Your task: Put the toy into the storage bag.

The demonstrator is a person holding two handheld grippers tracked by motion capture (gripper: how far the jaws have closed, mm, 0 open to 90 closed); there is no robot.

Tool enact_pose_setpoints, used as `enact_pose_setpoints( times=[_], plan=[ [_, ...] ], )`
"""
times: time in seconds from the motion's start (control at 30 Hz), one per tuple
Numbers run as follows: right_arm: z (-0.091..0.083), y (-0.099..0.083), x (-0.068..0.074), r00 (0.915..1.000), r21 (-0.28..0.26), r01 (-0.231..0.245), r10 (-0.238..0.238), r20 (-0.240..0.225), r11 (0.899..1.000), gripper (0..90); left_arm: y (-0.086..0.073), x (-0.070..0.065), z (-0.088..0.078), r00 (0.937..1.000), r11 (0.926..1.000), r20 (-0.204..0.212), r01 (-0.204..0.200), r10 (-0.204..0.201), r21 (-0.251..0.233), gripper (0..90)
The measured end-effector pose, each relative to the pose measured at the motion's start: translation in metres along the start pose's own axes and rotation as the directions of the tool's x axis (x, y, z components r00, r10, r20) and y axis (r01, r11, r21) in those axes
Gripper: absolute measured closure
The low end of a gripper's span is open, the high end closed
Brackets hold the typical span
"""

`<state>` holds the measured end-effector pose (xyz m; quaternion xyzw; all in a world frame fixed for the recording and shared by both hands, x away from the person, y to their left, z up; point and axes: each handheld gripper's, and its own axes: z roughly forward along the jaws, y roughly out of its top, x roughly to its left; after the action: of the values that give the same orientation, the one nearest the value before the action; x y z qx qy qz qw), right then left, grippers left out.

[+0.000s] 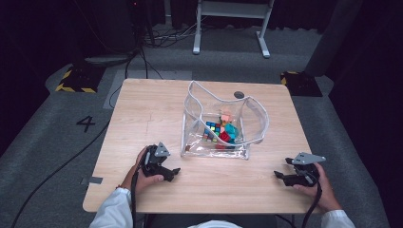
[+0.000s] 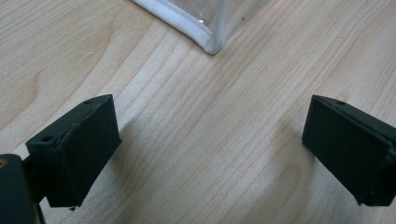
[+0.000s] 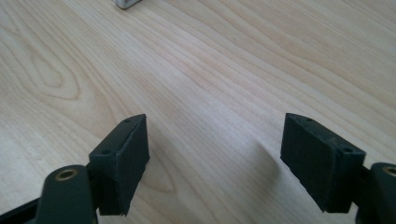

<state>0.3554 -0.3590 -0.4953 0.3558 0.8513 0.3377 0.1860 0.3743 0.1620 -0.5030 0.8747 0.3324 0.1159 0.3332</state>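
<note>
Clear bag (image 1: 223, 124) stands mid-table (image 1: 142, 109), slightly right of centre, cubes (image 1: 219, 131) inside it. Left gripper (image 1: 174, 172) rests on table near bag's front-left corner. Right gripper (image 1: 277, 175) lies near front-right edge, well apart from bag.

Light wooden table (image 1: 142, 114) under a clear plastic bag (image 1: 256, 124) of cubes.

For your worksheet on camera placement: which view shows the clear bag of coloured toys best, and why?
The high view: the whole clear bag, open-topped, with its coloured toys. The left gripper view catches one white-edged bottom corner of it; the right gripper view shows a small white-edged scrap at the top edge, probably another corner.
</note>
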Motion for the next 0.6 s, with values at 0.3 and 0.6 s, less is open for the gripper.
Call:
enact_pose_setpoints(
  times=[0.3,0.6],
  plan=[
    [-0.006,-0.017,-0.004,0.9965,-0.052,-0.082,0.082,-0.018,0.995,22.9,0.000,0.000,0.000,1.0000,1.0000,0.001,0.000,0.000,0.000,4.1],
    [-0.005,-0.016,-0.004,0.9958,-0.045,-0.091,0.091,-0.010,0.995,19.7,0.000,0.000,0.000,1.0000,1.0000,0.002,0.001,-0.001,0.000,4.1]
  ],
)
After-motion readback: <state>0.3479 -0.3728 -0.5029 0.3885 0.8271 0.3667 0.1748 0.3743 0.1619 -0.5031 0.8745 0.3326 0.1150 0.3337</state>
